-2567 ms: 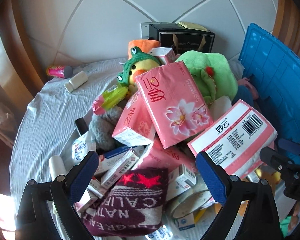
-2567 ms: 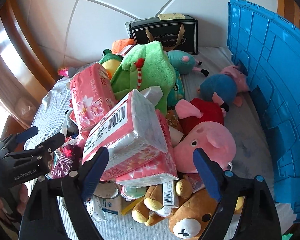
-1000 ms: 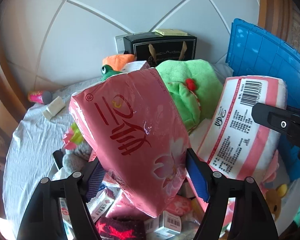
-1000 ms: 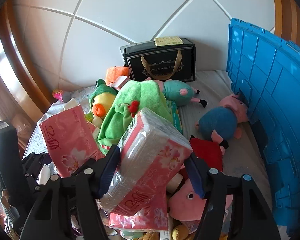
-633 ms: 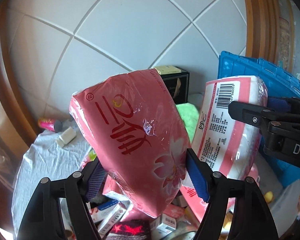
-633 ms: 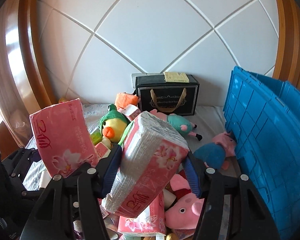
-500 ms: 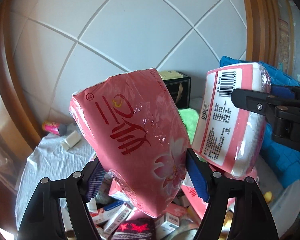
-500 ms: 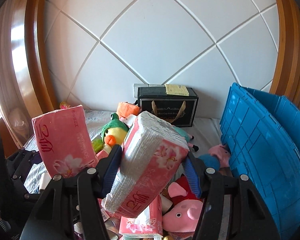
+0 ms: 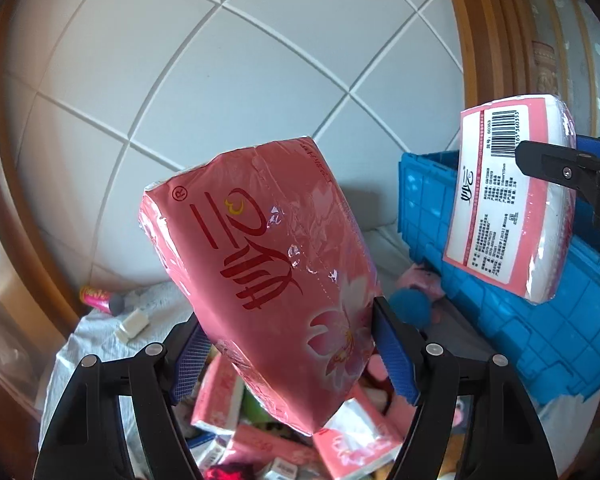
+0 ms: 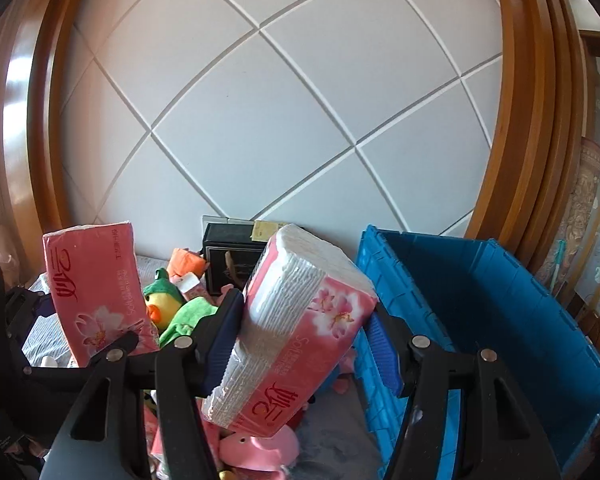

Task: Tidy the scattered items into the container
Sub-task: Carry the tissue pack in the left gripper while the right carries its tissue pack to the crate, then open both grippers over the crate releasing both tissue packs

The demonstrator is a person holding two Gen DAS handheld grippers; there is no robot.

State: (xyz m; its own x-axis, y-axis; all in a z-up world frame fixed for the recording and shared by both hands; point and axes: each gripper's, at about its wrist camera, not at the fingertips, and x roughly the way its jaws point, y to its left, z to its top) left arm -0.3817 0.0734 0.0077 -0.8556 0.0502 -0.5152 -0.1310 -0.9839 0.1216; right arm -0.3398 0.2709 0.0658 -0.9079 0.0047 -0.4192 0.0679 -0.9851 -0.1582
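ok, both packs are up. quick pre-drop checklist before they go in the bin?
1. Left gripper clamped on left pack: ok.
2. Right gripper clamped on right pack: ok.
3. Bin open: ok, no lid over it.
4. Room in bin: ok, the visible inside is bare; floor partly hidden.
5. Packs over the bin: not ok, both short of its near wall.
6. Packs apart from each other: ok.
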